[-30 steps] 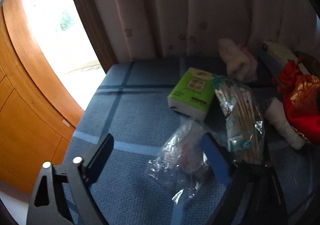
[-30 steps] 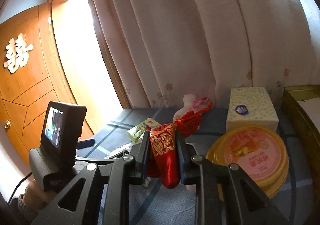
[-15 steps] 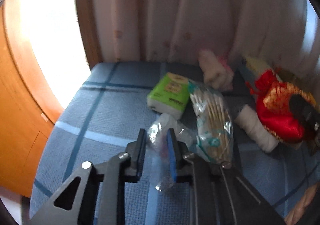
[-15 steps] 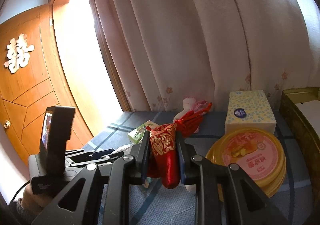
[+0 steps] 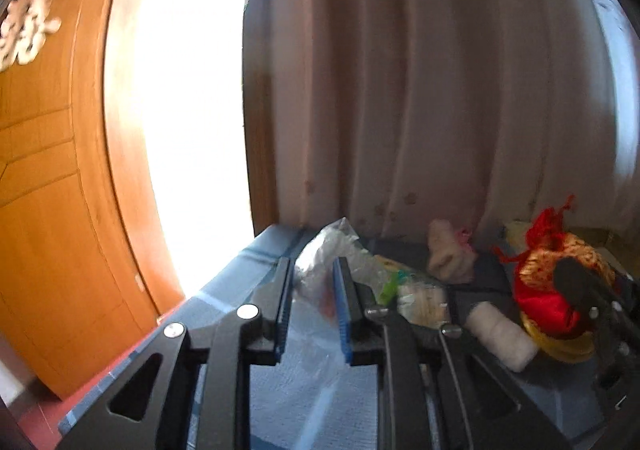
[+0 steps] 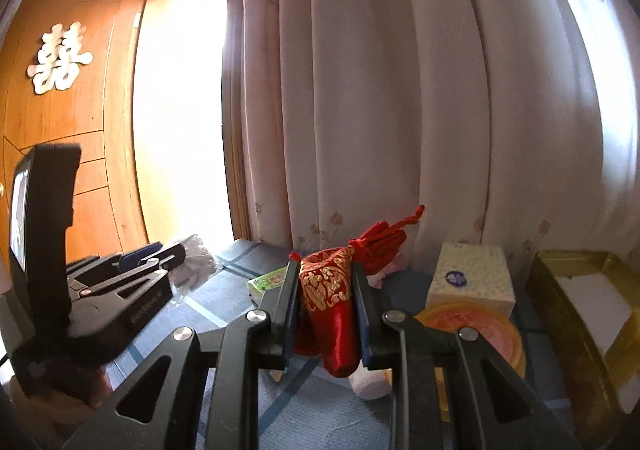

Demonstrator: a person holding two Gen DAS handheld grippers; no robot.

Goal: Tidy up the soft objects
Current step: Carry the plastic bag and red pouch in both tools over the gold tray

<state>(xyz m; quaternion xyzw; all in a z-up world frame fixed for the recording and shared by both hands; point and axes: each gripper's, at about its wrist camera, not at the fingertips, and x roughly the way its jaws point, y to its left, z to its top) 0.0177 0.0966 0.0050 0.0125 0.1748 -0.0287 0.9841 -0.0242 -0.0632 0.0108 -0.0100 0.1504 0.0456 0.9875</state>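
A pale curtain (image 6: pixel 380 110) hung behind everything, with a wooden door (image 6: pixel 72 154) to its left bearing a white ornament (image 6: pixel 59 57), and bright daylight between them. Below lay a blue cloth surface (image 5: pixel 304 382) crossed by lighter stripes.

At the far right a gold box (image 6: pixel 576 314) stood open, with a patterned tissue box (image 6: pixel 472 278) near it and a round yellow tin (image 6: pixel 484 330) just in front of the tissue box. The tin sat partly hidden behind the right gripper (image 6: pixel 325 282), whose fingers were clamped on a red embroidered pouch (image 6: pixel 330 310); the pouch's tassel (image 6: pixel 380 240) stuck up past the fingertips, and its lower end hung clear of the cloth. A white roll (image 5: pixel 502 334) lay just below the pouch.

The left gripper (image 5: pixel 312 278) had closed narrowly on a crinkled clear plastic bag (image 5: pixel 328 254), which bulged above and between its blue pads (image 5: pixel 342 310) and blocked the view of what lay straight ahead. To its right lay a packet of cotton swabs (image 5: pixel 422 300), a green tissue pack (image 6: pixel 269 282) beside it, and farther back, near the curtain, a small cream plush (image 5: pixel 446 256). It was too blurred to name more closely.
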